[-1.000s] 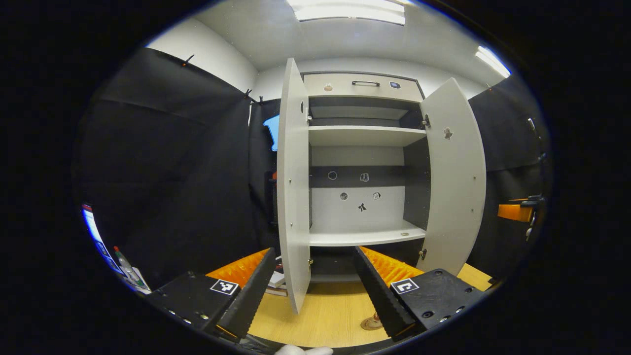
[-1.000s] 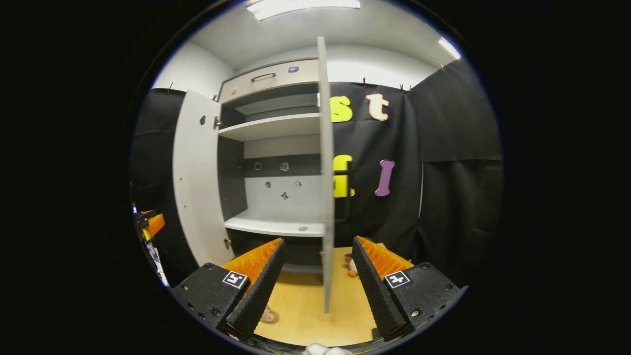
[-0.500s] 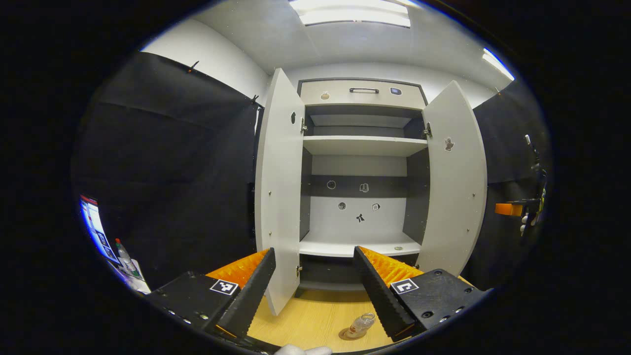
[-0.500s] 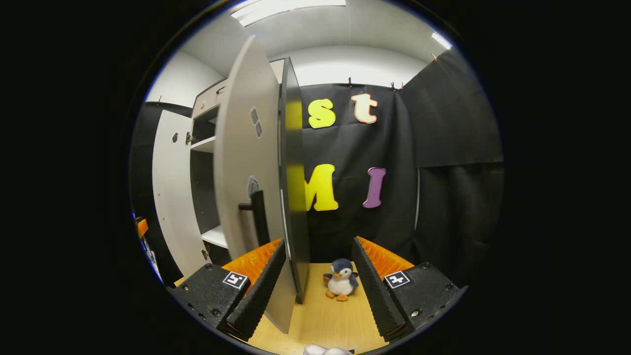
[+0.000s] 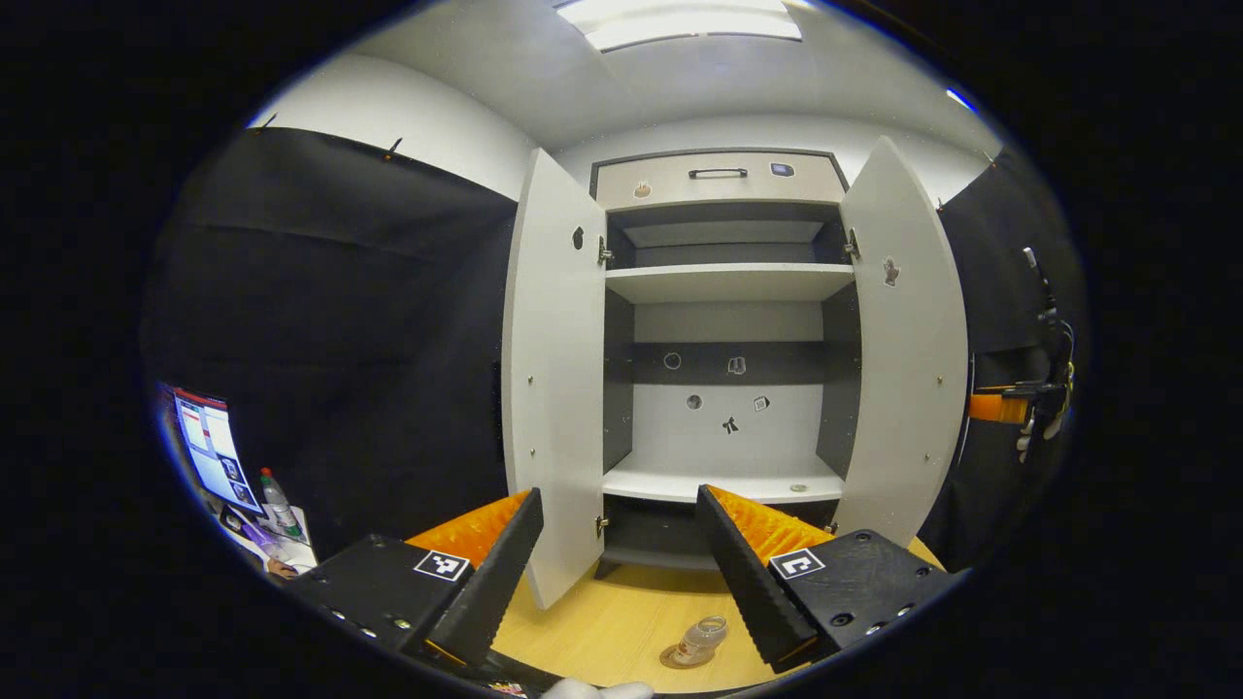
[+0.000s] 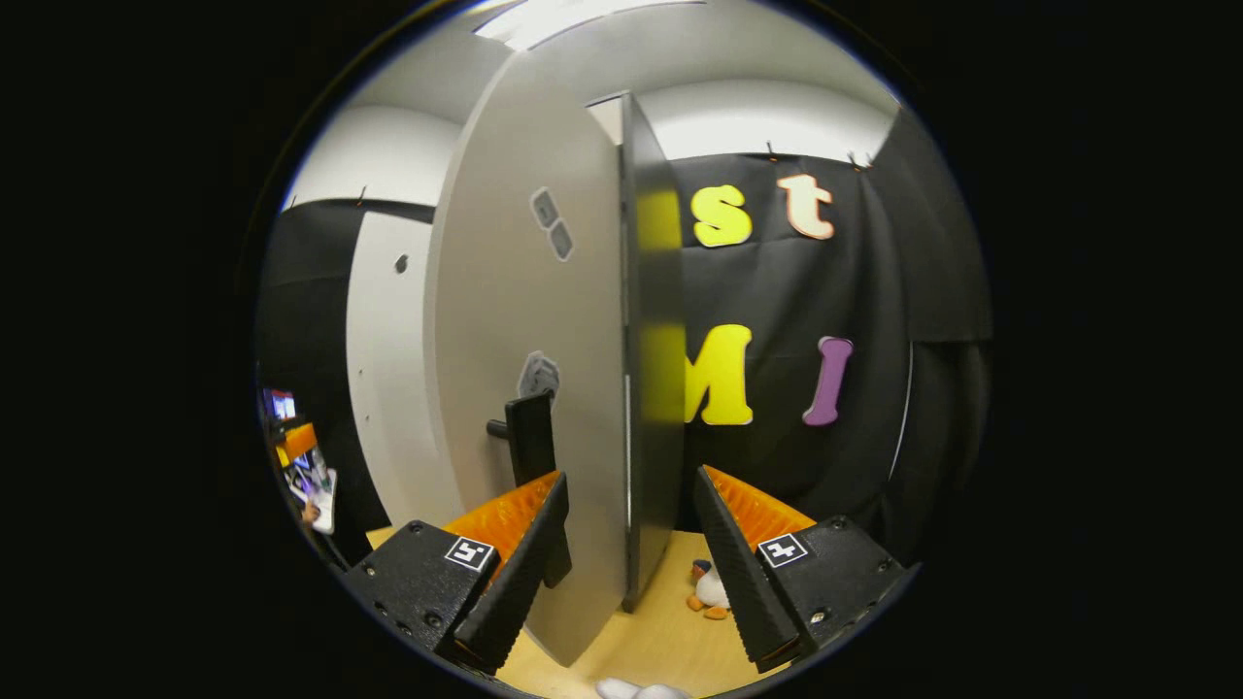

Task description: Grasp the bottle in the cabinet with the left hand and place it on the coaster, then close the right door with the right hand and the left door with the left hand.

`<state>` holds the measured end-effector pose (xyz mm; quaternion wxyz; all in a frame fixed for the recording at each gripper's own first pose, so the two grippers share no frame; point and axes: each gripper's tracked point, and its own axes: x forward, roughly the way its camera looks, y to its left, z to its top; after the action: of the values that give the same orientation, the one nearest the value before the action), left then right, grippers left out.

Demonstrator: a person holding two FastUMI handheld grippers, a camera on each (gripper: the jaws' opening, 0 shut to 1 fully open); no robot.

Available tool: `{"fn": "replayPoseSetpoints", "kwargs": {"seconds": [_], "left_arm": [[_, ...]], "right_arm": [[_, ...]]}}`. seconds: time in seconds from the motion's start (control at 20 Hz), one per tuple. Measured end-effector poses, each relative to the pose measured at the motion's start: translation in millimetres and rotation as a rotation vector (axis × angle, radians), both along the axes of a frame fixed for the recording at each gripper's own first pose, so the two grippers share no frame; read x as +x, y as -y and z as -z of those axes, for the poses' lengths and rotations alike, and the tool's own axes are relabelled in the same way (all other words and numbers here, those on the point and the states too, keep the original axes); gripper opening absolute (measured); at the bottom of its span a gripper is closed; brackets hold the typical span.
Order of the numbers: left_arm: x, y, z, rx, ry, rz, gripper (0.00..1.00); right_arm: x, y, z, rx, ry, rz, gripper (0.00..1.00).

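Observation:
The white cabinet [image 5: 728, 291] stands with both doors wide open and its shelves bare. A small clear bottle [image 5: 703, 636] stands on a round coaster [image 5: 672, 659] on the wooden table, just left of my left gripper's right finger. My left gripper [image 5: 621, 573] is open and holds nothing, back from the cabinet front near the left door [image 5: 554, 388]. My right gripper [image 6: 631, 573] is open, close to the outer face of the right door [image 6: 524, 330]. Its left finger sits just below the door's dark handle [image 6: 529, 437]. The right gripper [image 5: 1005, 406] also peeks out behind the right door [image 5: 903, 359].
A toy penguin [image 6: 707, 590] lies on the table [image 6: 670, 636] beside the cabinet's dark side panel [image 6: 653, 388]. At the far left a screen [image 5: 216, 451] and a small bottle [image 5: 277, 495] stand on a side desk. Black cloth walls close in both sides.
My right gripper has swung round from the right door's edge to its outer face and come closer to the handle. My left gripper has drawn back, bringing the bottle and coaster into view.

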<state>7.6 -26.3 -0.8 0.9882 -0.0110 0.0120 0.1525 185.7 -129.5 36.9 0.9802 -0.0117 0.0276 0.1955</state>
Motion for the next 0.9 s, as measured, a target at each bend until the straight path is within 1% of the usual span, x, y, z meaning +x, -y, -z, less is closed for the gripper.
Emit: {"fn": "replayPoseSetpoints", "kwargs": {"seconds": [0.1, 0.25, 0.45, 0.6, 0.75, 0.9], "left_arm": [[0.0, -4.0, 1.6, -0.006, -0.004, -0.004, 0.96], [6.0, -15.7, 4.2, -0.009, -0.007, -0.002, 0.96], [17.8, -41.8, 16.7, -0.011, -0.022, 0.017, 0.96], [26.7, -64.7, 21.1, -0.025, -0.026, 0.041, 0.96], [31.6, -84.5, 26.3, -0.047, -0.024, 0.069, 0.96], [30.7, -102.4, 28.3, -0.022, -0.022, 0.08, 0.96]], "right_arm": [[-1.6, -14.7, 3.3, 0.016, -0.02, -0.039, 0.81], [-1.2, -36.8, 3.0, 0.025, -0.034, -0.06, 0.81], [-0.5, -80.0, 5.6, 0.037, -0.04, -0.031, 0.81], [10.1, -120.2, 8.8, 0.049, -0.053, -0.023, 0.81], [27.5, -163.3, 7.7, 0.054, -0.018, -0.001, 0.81], [31.3, -190.5, 4.6, 0.053, 0.046, 0.04, 0.81]]}}
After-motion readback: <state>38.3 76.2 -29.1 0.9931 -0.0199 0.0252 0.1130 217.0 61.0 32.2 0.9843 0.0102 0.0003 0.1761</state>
